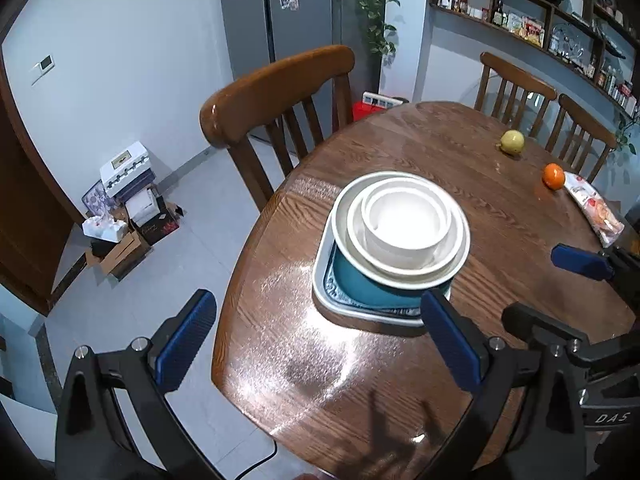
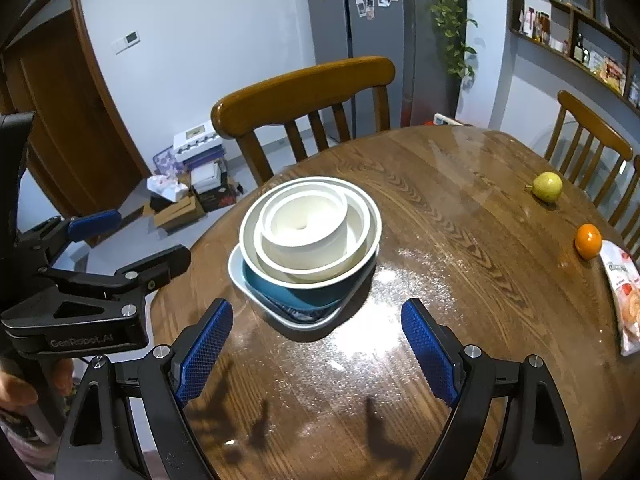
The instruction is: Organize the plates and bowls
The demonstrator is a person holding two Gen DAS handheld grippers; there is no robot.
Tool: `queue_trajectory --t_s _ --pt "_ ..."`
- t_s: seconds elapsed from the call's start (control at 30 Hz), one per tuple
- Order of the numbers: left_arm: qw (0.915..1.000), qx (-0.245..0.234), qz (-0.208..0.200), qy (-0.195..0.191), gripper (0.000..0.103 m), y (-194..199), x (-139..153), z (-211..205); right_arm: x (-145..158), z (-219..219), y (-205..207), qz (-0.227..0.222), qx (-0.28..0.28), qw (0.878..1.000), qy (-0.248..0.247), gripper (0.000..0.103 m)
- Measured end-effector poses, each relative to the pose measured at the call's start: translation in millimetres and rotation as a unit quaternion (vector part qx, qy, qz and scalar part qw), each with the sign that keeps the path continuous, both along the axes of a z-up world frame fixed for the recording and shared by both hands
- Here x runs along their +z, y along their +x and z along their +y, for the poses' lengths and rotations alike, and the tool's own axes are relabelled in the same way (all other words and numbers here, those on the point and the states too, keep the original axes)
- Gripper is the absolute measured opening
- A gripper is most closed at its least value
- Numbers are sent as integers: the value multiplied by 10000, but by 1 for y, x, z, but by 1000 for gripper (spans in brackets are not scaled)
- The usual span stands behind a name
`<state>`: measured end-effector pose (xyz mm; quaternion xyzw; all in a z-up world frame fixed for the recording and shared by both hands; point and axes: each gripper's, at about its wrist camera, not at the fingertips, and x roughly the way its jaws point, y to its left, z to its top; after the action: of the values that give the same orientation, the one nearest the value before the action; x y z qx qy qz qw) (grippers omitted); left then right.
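Your dishes already sit in one stack near the middle of the round wooden worktop point(image 2: 460, 216): a white squarish plate point(image 2: 240, 276) at the bottom, a teal bowl point(image 2: 296, 294) on it, then a wide white bowl point(image 2: 370, 224), a smaller white bowl point(image 2: 362, 222) inside that, and a straight-walled white bowl point(image 2: 304, 224) on top. Both tongs — left tongs point(image 1: 316, 340) and right tongs point(image 2: 316, 344) — stand wide apart with nothing between them, hovering on the near side of the stack and not touching it.

The risk is the stack itself. The upper bowls look tilted and off-centre on the teal one, so a nudge from a finger tip on the rim could slide them sideways or tip the nest off the plate. The worktop is glossy; a push on the plate may skate the whole pile. Your two tools are also close together — mind they don't knock each other. The pear point(image 2: 547, 186), orange point(image 2: 588, 241) and snack packet point(image 2: 626, 300) lie well clear.
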<state>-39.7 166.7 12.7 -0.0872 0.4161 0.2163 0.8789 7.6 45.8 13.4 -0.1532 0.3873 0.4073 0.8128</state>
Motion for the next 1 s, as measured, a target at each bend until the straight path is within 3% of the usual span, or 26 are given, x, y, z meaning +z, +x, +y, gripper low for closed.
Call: queue_trajectory --t_s 1.0 --pt "9994 19 324 126 102 -2 -10 -4 -6 9 -3 126 64 9999 -60 87"
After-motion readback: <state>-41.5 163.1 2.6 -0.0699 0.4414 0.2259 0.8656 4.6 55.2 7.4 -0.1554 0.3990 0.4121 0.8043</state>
